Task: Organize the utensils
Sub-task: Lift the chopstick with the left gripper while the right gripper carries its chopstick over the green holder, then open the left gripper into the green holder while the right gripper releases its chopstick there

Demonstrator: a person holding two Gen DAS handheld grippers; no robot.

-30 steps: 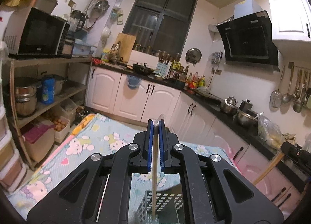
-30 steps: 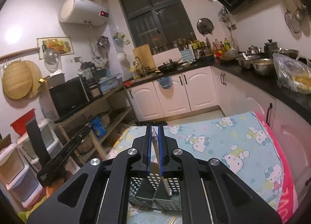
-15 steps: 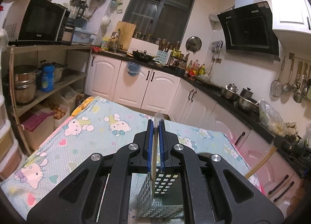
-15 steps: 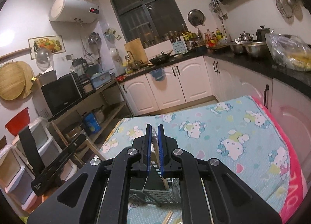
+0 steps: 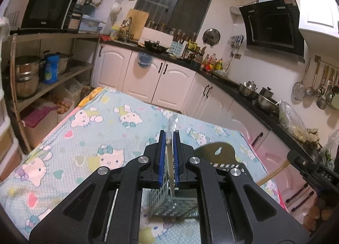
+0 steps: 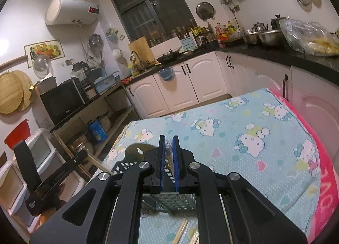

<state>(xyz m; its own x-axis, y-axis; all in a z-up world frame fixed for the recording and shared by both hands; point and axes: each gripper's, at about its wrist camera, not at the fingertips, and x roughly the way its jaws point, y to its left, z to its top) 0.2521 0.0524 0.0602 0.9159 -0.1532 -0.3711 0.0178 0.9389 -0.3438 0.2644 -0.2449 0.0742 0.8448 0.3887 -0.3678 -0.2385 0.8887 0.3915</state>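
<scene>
Left gripper [image 5: 168, 155]: closing its blue pads on a thin, pale utensil handle [image 5: 169, 172], whose clear-wrapped tip is sticking up past the fingertips.
Right gripper [image 6: 168, 159]: pinching a slim utensil [image 6: 169, 164] between nearly shut pads; what kind it is cannot be told.
Utensil basket [image 5: 169, 203]: a grey perforated caddy standing on the cartoon-cat tablecloth [image 5: 101, 129], directly below both grippers; the lower end of the left utensil is reaching down into it.
Spatula [image 5: 216, 152]: a dark slotted head poking up from the basket, just right of the left gripper.
Chopsticks [image 6: 180, 232]: lying loose on the cloth in front of the basket, not yet sorted.
Handling: these pieces are looking light, stiff and narrow, and the wrapping is likely making them slippery; a grip mid-handle is probably keeping them upright for lowering.
Risk: the light basket is likely to tip if a utensil is pushing on its wall.
</scene>
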